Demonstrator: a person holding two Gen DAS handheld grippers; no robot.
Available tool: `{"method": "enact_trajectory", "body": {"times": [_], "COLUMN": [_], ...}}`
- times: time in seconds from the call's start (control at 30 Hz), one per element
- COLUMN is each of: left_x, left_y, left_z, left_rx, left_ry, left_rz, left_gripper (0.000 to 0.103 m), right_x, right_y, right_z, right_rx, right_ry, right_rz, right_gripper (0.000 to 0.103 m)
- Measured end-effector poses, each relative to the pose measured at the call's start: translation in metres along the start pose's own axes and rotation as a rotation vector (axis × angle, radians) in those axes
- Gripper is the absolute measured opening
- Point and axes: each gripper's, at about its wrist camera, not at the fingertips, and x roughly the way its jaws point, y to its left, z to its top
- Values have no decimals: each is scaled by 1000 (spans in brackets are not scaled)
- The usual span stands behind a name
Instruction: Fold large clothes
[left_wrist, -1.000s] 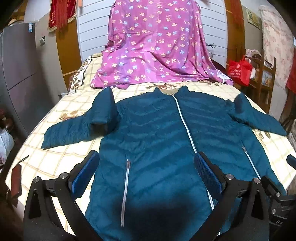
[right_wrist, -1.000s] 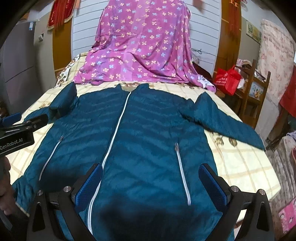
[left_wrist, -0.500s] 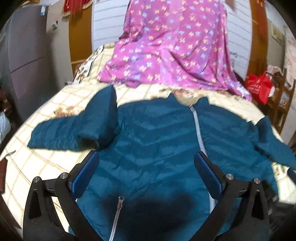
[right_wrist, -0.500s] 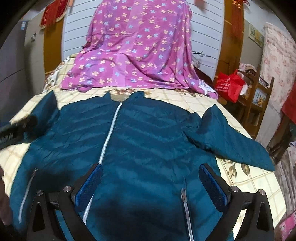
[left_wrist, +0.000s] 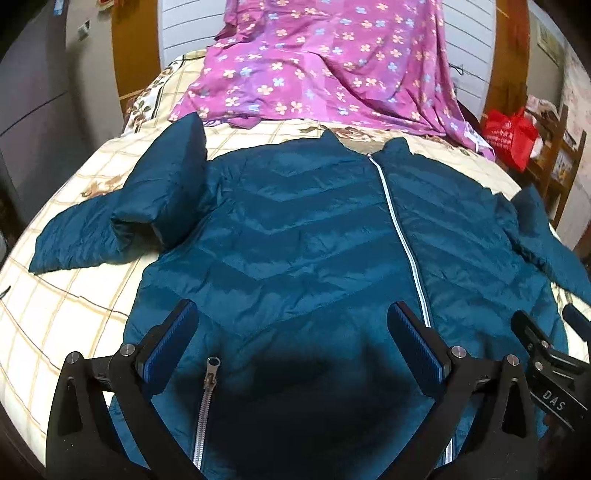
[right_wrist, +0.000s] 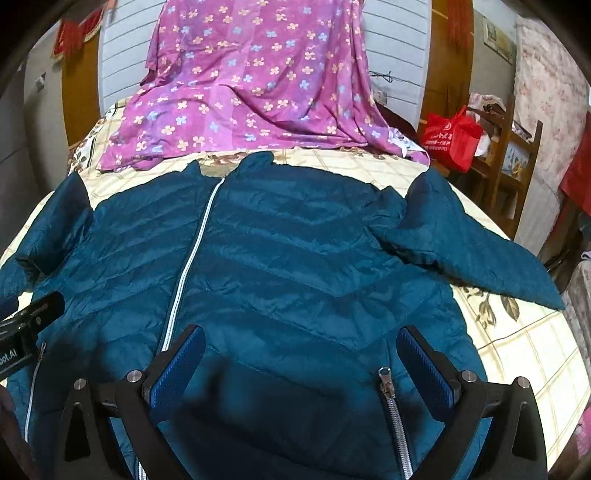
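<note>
Both tools, the left tool (left_wrist: 291, 336) and the right tool (right_wrist: 301, 354), hang spread wide with nothing in them, just above the teal jacket (left_wrist: 295, 236). It's lying zipped up and flat on the checked bed (left_wrist: 62, 306), sleeves out sideways.

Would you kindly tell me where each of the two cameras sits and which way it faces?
Left wrist: on the left tool, low over the jacket's hem, facing up the bed toward the purple sheet; its own open fingers show, and the right tool at the right edge.
Right wrist: on the right tool, further right over the same hem, facing the same way; its open fingers show, and the left tool at the left edge.
Shared: jacket, its white zip, sheet, red bag.
</note>
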Motion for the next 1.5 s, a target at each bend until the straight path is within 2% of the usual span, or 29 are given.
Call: {"method": "enact_trajectory", "body": {"times": [0.1,0.2,0.4,0.57,0.73,1.07,1.5], "left_x": [1,1,4,3,2,5,6], "left_y": [-5,-5,2,2,4,2,1], "left_z": [0,0,1,0,3,2,1], "left_rx": [38,62,53,54,39,42,37], "left_ry": [-13,-28,-20,-14,-21,-9,1], "left_rz": [46,97,119,88,68,55,37], "left_gripper": [103,103,103,103,103,103,103], "right_x": [1,-5,-18,-21,-18,-14,-17], "right_y": [1,0,6,17,24,4,4], "right_z": [-2,-2,-2,-4,-7,-6,-5], "right_rx": [-1,9,-4,-40,-65,6,5], "right_ry": [2,-32,-104,-126,-112,-104,-116], "right_rz": [-5,17,68,103,94,69,71], "right_gripper": [103,103,103,103,103,103,103]}}
